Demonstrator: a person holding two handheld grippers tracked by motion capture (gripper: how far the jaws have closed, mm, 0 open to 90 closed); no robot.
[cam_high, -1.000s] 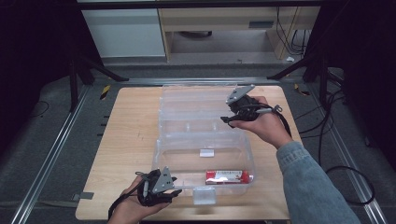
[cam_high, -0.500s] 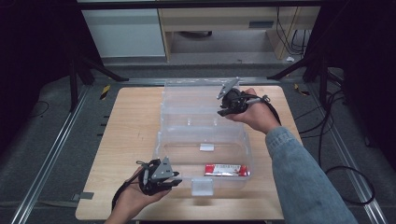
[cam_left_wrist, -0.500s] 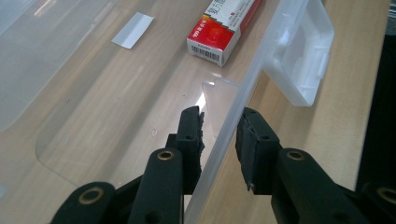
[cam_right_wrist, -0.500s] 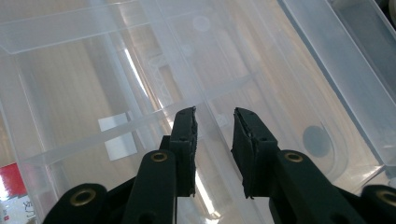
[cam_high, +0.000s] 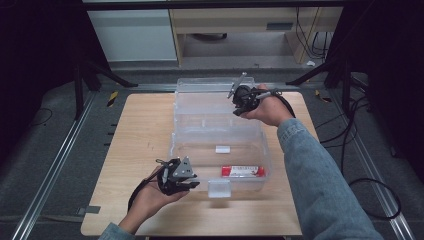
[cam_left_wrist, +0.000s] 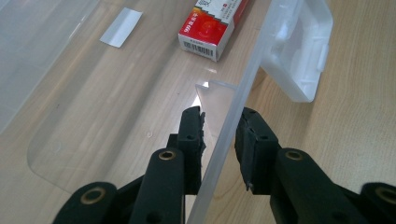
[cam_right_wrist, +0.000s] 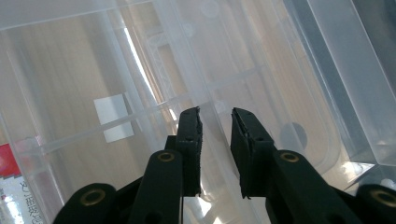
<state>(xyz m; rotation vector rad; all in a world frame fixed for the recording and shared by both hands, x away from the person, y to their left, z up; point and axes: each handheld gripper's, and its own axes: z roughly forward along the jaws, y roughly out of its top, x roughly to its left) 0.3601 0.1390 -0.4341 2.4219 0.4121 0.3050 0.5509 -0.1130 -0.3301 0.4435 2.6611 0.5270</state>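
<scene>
Item: clear, hard plastic storage box (cam_high: 220, 150) with hinged lid (cam_high: 210, 100), standing at the centre of the light wooden surface (cam_high: 140, 125) in the high view; lid stands part-raised at the far side.
Contents: one red and white cardboard carton (cam_high: 243, 171) at the lower right of the box floor; a small white label (cam_high: 222, 149) mid-floor.
Left gripper (cam_left_wrist: 219, 126): lower left of the high view; its jaws have just been closing and now clamp the thin front wall (cam_left_wrist: 233, 116) of the box, one pad inside, one outside.
Right gripper (cam_right_wrist: 215, 122): upper right of the high view, at the lid; its jaws have just been closing around a clear moulded rib, but whether the pads press it cannot be told.
Latch (cam_left_wrist: 299, 51): translucent flap hanging loose on the front wall, right of the left gripper.
Handling, judged: light, stiff, thin-walled; smooth plastic is likely slippery under the pads and may flex or crack if squeezed hard.
Hold points, judged: the front wall steadies the base; the lid is best taken at its rim or a rib, not a flat panel.
Risk, judged: the near-empty box may slide or tip as the lid swings.
</scene>
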